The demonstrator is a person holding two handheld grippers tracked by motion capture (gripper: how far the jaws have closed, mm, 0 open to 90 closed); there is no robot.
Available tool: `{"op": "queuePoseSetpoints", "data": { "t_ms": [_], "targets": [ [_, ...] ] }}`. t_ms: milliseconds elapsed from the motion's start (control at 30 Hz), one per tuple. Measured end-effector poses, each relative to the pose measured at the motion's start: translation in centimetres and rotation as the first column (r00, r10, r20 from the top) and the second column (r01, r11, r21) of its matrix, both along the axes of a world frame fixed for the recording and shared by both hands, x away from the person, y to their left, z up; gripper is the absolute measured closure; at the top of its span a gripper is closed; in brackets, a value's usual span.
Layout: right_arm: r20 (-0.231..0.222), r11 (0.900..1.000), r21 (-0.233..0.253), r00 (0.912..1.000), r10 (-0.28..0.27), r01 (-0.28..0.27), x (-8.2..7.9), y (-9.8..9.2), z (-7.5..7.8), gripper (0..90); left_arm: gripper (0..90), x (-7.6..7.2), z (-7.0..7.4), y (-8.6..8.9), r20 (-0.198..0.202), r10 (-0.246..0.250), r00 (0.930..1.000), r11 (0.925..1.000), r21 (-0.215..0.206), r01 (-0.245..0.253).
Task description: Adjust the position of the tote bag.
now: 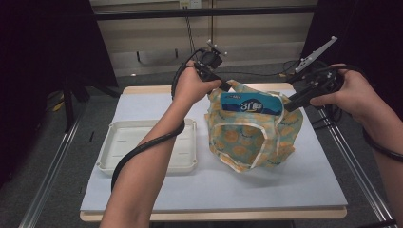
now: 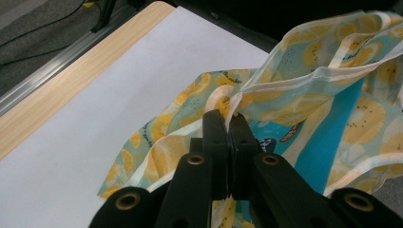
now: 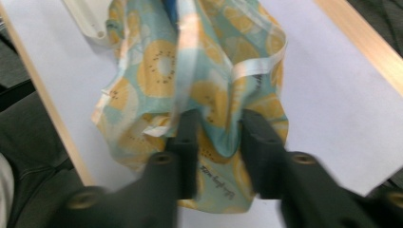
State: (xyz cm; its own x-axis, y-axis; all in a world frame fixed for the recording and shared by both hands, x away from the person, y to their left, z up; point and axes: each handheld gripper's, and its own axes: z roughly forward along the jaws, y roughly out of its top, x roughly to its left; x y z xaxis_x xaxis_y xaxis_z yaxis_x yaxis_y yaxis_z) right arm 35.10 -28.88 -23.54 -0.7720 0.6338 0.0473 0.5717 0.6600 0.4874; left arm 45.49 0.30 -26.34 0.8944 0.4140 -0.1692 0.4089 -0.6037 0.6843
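Both grippers held the lemon-print bag (image 1: 252, 135) up by its rim near the tabletop's (image 1: 214, 190) far edge: the left gripper (image 2: 231, 124) was clamped tight on the pale trim, while the right gripper (image 3: 215, 124) had its jaws apart, with fabric between them. A blue packet (image 1: 252, 104) stood inside. A white tray (image 1: 114, 147) lay toward the left edge.

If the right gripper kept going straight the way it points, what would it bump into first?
Most likely the lemon-print cloth bag. The right gripper has its jaws apart with the bag's fabric right between and ahead of them, though the blur hides whether they already touch.
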Motion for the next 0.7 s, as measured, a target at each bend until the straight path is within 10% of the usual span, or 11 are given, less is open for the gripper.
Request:
{"op": "queuePoseSetpoints", "data": {
  "t_ms": [167, 700],
  "targets": [
    [-0.032, 1.000, 0.017, 0.9994, -0.015, 0.016, 0.2, -0.3, 0.0, 89.4, 88.5, 0.0, -0.2, 0.3, -0.002, -0.005, 1.0000, 1.0000, -0.004, 0.005],
    [-0.091, 0.995, 0.084, 0.9946, -0.049, 0.057, 0.1, -3.2, -1.1, 90.0, 86.6, 0.9, -0.3, -1.4, -0.011, -0.026, 0.9996, 0.9995, -0.020, 0.026]
  ]
}}
